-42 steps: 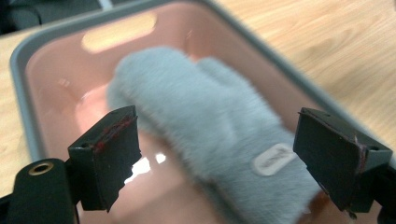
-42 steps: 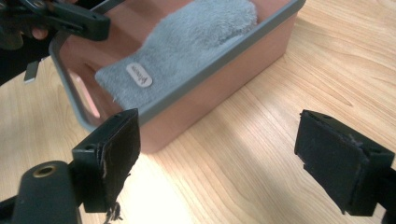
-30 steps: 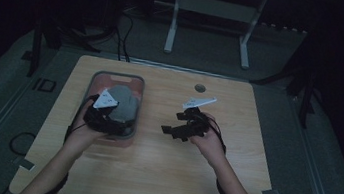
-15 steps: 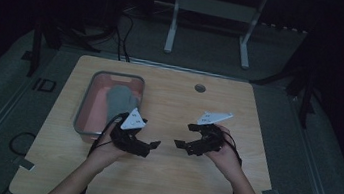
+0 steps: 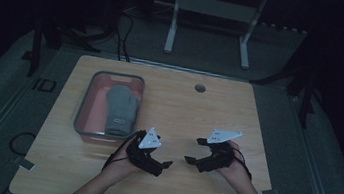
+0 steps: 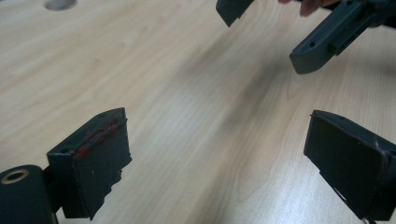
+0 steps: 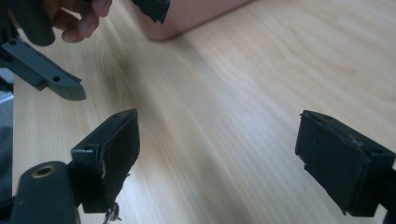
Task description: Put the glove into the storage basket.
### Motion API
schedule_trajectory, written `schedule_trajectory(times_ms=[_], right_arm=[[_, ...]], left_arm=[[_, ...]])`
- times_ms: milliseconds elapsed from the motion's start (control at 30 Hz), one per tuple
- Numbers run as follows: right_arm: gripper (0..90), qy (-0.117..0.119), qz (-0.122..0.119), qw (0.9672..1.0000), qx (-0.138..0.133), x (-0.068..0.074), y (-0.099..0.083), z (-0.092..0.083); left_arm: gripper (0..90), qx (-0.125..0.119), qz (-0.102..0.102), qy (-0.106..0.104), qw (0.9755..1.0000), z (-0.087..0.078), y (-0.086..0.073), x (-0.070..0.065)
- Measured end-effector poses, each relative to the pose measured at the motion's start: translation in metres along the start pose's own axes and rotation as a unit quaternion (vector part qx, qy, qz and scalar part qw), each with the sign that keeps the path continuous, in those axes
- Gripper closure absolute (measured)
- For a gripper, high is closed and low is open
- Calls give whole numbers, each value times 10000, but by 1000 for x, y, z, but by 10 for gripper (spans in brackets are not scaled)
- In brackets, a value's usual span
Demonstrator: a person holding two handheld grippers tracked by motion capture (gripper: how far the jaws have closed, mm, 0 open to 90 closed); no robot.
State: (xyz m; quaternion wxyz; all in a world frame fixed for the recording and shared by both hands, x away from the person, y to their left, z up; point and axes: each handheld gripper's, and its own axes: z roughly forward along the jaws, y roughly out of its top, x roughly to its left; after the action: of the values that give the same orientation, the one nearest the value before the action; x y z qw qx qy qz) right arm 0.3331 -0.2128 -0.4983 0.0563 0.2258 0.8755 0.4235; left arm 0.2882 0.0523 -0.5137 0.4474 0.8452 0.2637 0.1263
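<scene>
Both hands have drawn back from the tray [image 5: 90, 97] to the near middle of the bench [image 5: 207, 117]. The left tool [image 5: 165, 165], whose jaws have just been opening, is spread with nothing between them; the right tool [image 5: 192, 150] is likewise spread and empty. The grey glove [image 5: 121, 108] lies in the tray, beyond and left of the left tool, so the placing looks done. The tool-mounted views show bare wood between the jaws.

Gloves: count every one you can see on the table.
1. A grey glove lies in the tray at the table's left; another beneath it could be hidden.
</scene>
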Motion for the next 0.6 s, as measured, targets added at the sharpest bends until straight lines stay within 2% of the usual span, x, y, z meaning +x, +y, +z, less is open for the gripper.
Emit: schedule_trajectory(times_ms=[67, 233, 367, 600], right_arm=[[136, -50, 40, 10000, 13, -1, -8, -1], [136, -142, 163, 9997, 99, -4, -27, -1], [137, -200, 253, 9995, 58, -7, -43, -5], [138, -517, 298, 9982, 110, -9, -70, -17]], left_arm=[[71, 15, -27, -63, 10000, 5, -4, -2], [71, 110, 149, -96, 9998, 17, -13, -8], [71, 85, 173, -200, 9996, 21, -17, -10], [71, 65, 180, -226, 9996, 23, -20, -12]])
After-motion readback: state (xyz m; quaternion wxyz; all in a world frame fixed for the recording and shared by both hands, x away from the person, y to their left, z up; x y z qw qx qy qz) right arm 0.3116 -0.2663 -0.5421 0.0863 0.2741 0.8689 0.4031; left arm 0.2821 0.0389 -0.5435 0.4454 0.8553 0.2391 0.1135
